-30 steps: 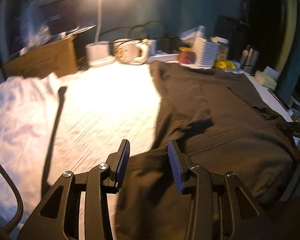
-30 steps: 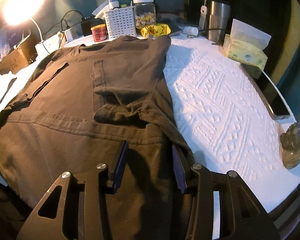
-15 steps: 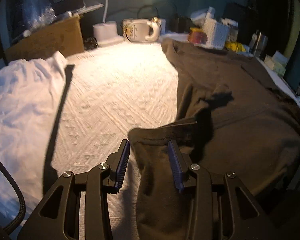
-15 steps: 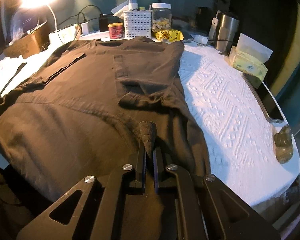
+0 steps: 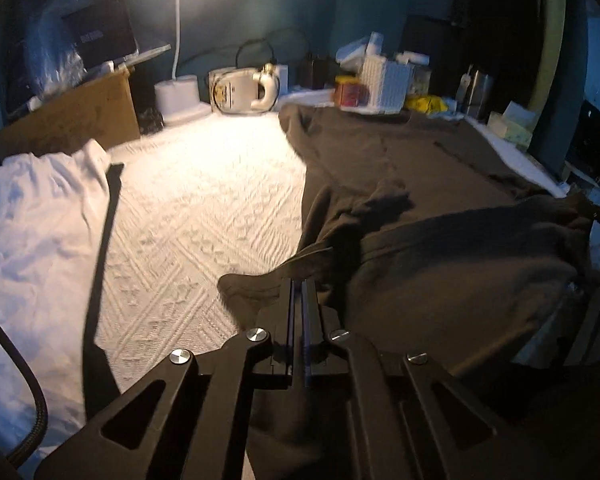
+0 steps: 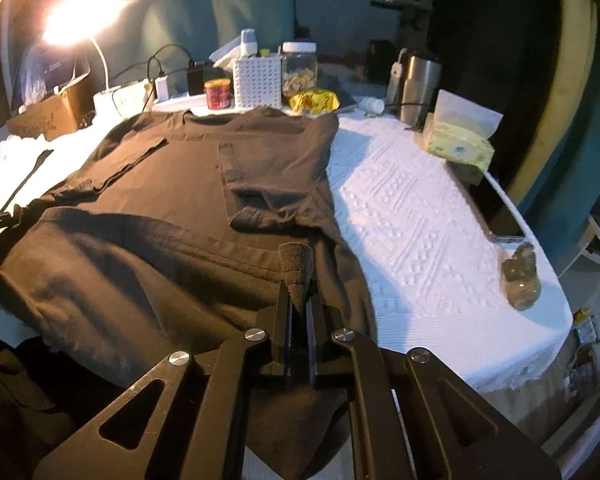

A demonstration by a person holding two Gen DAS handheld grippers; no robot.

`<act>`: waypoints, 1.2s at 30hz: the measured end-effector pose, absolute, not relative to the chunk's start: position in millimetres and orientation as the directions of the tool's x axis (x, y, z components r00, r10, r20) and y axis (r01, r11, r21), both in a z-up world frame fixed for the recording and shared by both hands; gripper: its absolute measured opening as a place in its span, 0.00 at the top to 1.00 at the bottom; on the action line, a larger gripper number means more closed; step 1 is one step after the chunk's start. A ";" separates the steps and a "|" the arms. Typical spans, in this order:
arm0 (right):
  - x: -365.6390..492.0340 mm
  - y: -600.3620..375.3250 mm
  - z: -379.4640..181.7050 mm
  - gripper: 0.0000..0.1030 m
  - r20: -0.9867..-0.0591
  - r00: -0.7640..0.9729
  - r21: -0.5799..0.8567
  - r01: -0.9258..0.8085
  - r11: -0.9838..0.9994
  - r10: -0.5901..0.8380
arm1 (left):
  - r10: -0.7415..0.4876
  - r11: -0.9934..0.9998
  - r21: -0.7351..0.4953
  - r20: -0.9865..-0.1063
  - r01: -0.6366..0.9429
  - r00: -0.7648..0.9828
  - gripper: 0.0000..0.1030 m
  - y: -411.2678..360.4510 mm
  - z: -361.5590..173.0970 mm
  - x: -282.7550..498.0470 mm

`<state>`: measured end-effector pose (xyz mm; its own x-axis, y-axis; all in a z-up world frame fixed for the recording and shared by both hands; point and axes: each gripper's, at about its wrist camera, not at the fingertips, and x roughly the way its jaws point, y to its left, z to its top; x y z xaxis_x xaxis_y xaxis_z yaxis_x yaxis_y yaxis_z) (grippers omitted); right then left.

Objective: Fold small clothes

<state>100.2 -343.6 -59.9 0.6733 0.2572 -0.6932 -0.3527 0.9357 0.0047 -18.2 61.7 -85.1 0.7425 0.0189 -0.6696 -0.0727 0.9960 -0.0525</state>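
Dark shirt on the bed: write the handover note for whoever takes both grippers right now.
Left gripper: has just closed on the near left hem of the dark shirt.
Right gripper: shut, a pinch of the near right hem sticks up between its fingers.
Shirt: spread on the white bedspread, sleeves folded in.
Done: both near corners gripped.
Left: carry the hem toward the collar, then finish folding.

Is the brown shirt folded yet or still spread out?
Mostly spread: the brown shirt lies flat, only its sleeves turned in. Both grippers pinch its near hem.
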 end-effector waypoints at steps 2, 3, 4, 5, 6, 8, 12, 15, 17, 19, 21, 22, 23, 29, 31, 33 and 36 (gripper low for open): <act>97.1 -347.1 -55.6 0.94 -0.679 0.689 0.003 -0.340 0.940 0.252 | 0.033 0.996 -0.039 -0.650 -0.076 0.759 0.99 60.6 -74.5 -23.0; 96.1 -348.7 -54.4 0.94 -0.674 0.695 0.005 -0.336 0.942 0.252 | 0.035 0.996 -0.037 -0.642 -0.076 0.766 1.00 60.3 -70.7 -25.1; 94.3 -350.6 -52.7 0.94 -0.667 0.702 0.007 -0.330 0.944 0.250 | 0.036 0.996 -0.037 -0.632 -0.077 0.774 1.00 60.0 -65.7 -27.1; 92.8 -352.6 -51.2 0.94 -0.661 0.709 0.009 -0.323 0.946 0.248 | 0.037 0.996 -0.036 -0.624 -0.076 0.781 1.00 59.9 -62.2 -28.8; 91.6 -354.6 -50.2 0.94 -0.656 0.713 0.011 -0.318 0.948 0.247 | 0.037 0.997 -0.036 -0.617 -0.075 0.786 1.00 59.7 -59.5 -29.8; 89.0 -358.6 -47.8 0.94 -0.647 0.724 0.012 -0.304 0.953 0.239 | 0.029 0.997 -0.036 -0.604 -0.064 0.797 1.00 57.9 -55.0 -30.7; 86.4 -368.4 -43.8 0.94 -0.635 0.740 0.013 -0.277 0.961 0.222 | 0.023 0.997 -0.038 -0.624 -0.060 0.781 1.00 57.0 -62.3 -25.7; 86.6 -375.2 -44.6 0.94 -0.634 0.743 0.018 -0.262 0.965 0.213 | 0.023 0.994 -0.063 -0.675 -0.089 0.737 0.99 65.6 -76.0 -17.7; 87.0 -376.4 -47.6 0.94 -0.639 0.740 0.017 -0.260 0.966 0.210 | 0.041 0.991 -0.066 -0.695 -0.120 0.718 0.97 72.2 -84.3 -13.4; 88.2 -377.8 -51.2 0.94 -0.644 0.735 0.020 -0.260 0.965 0.211 | 0.038 0.988 -0.081 -0.701 -0.132 0.712 0.74 77.8 -91.7 -9.0; 90.4 -378.0 -55.6 0.94 -0.651 0.729 0.027 -0.260 0.965 0.214 | 0.037 0.988 -0.083 -0.704 -0.134 0.709 0.37 79.9 -99.5 -3.0; 91.7 -378.3 -57.0 0.94 -0.653 0.726 0.029 -0.259 0.965 0.215 | 0.034 0.989 -0.078 -0.705 -0.126 0.708 0.37 79.4 -103.3 0.8; 92.6 -378.6 -58.4 0.94 -0.656 0.724 0.030 -0.258 0.966 0.214 | 0.030 0.990 -0.074 -0.715 -0.119 0.698 0.37 78.7 -107.2 5.0; 93.7 -379.0 -60.1 0.94 -0.661 0.719 0.034 -0.257 0.966 0.215 | -0.031 0.996 -0.081 -0.751 -0.045 0.659 0.53 70.4 -121.6 18.1; 94.1 -378.5 -59.6 0.94 -0.658 0.721 0.033 -0.259 0.965 0.216 | -0.070 0.994 -0.110 -0.750 -0.019 0.657 0.78 67.0 -119.6 16.2; 96.2 -378.1 -58.6 0.94 -0.657 0.722 0.031 -0.262 0.964 0.217 | -0.071 0.994 -0.107 -0.742 -0.013 0.667 0.91 62.2 -115.3 12.5; 98.5 -376.8 -54.9 0.94 -0.649 0.728 0.027 -0.267 0.963 0.220 | -0.040 0.998 -0.065 -0.713 -0.009 0.701 0.93 54.7 -100.4 2.1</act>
<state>98.5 -376.8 -54.9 0.7281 0.2203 -0.6491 -0.2671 0.9633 0.0273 2.1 54.7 -100.4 0.7005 -0.0401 -0.7125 -0.0095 0.9978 -0.0655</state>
